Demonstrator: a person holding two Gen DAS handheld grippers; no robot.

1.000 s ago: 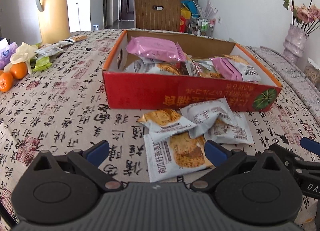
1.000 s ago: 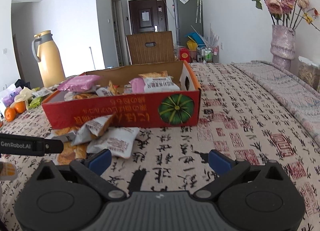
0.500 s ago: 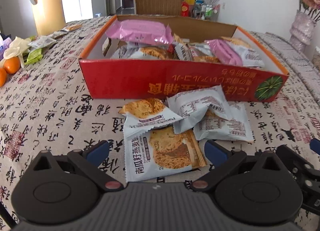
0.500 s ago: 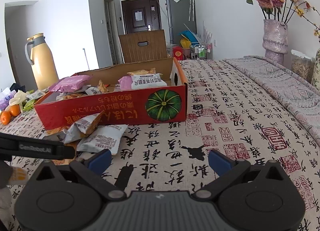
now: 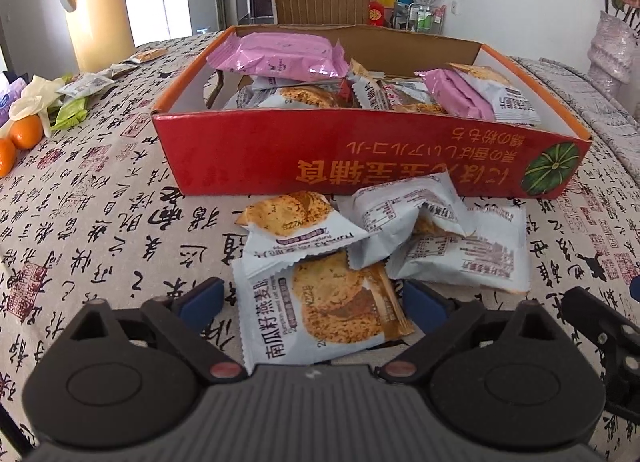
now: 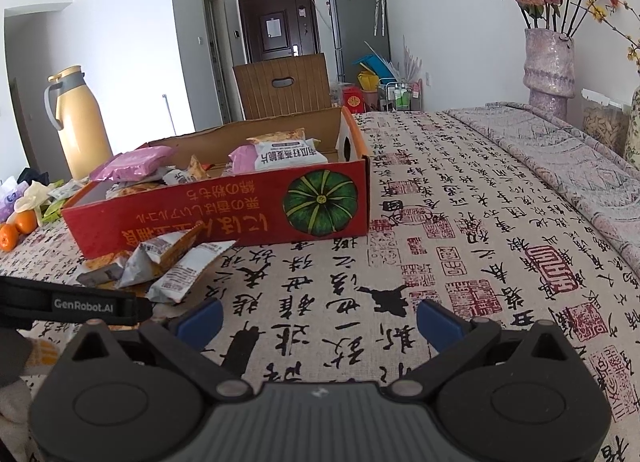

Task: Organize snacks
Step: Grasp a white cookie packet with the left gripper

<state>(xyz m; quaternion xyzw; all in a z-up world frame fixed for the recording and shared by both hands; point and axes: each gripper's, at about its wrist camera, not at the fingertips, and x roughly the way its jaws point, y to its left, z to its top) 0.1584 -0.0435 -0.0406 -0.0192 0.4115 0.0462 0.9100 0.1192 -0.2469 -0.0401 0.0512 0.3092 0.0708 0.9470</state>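
Red box (image 5: 360, 158) behind loose packets (image 5: 320, 302)

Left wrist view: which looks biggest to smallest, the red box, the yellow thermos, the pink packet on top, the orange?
1. red box
2. yellow thermos, though it stands farther back
3. pink packet
4. orange

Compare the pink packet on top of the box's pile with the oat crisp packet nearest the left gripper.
The pink packet is plain pink; the oat crisp packet is pale grey and pictures biscuits. The pink packet lies inside the red box on other snacks; the oat crisp packet lies on the tablecloth outside it, between the open left gripper's fingers. Both are sealed and ungripped.
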